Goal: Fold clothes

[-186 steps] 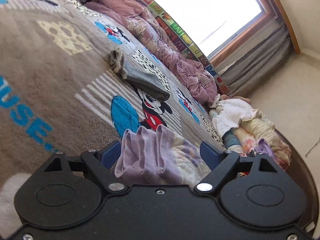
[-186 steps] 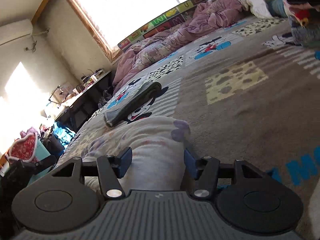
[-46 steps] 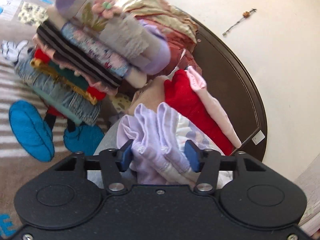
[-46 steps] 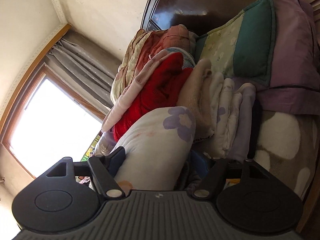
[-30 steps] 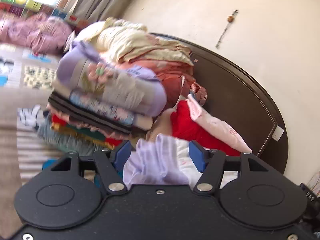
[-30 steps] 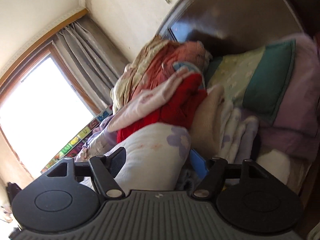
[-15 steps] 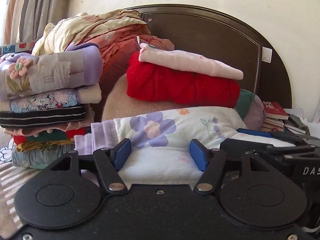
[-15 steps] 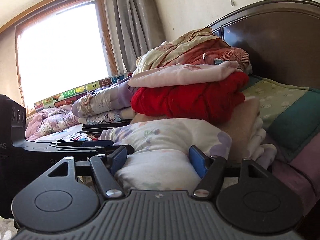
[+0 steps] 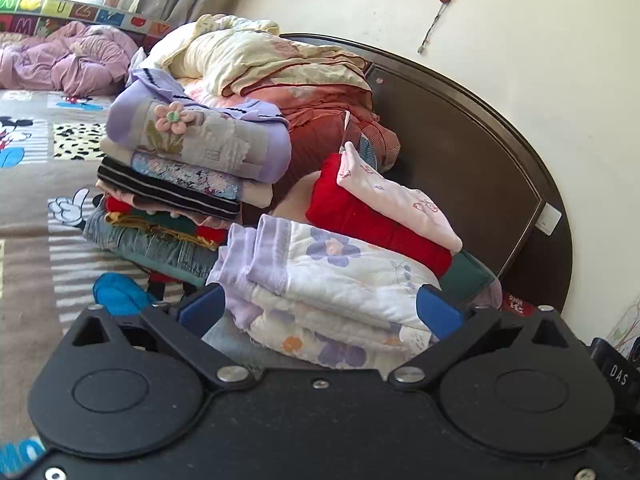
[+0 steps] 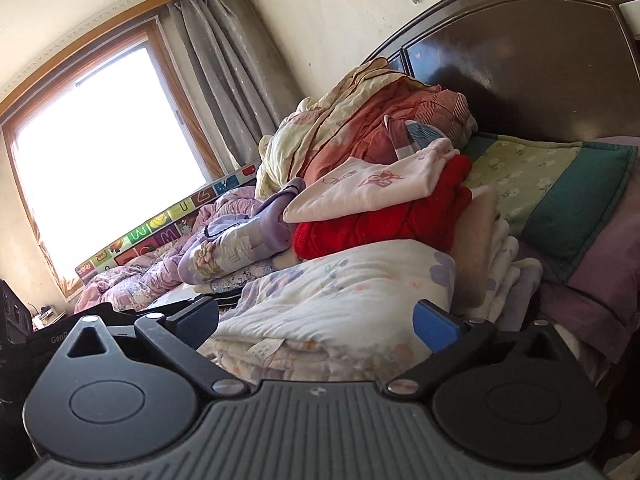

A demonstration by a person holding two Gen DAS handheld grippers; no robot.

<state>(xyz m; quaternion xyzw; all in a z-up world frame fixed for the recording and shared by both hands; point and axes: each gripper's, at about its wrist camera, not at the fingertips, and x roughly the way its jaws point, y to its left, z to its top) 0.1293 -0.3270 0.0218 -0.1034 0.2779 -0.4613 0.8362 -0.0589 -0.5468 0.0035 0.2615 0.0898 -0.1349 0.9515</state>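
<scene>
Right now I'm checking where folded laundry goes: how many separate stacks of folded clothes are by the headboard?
2. The taller striped-and-purple stack stands on the bedspread to the left; the stack with the red sweater sits nearer the headboard, the floral garment before it. More may be hidden.

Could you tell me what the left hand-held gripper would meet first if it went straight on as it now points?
Most likely the folded floral garment lying between its opening jaws; the red sweater sits behind it.

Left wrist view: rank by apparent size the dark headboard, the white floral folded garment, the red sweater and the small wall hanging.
1. dark headboard
2. white floral folded garment, though it lies nearest the camera, which inflates it
3. red sweater, partly covered by a pink garment
4. wall hanging
</scene>
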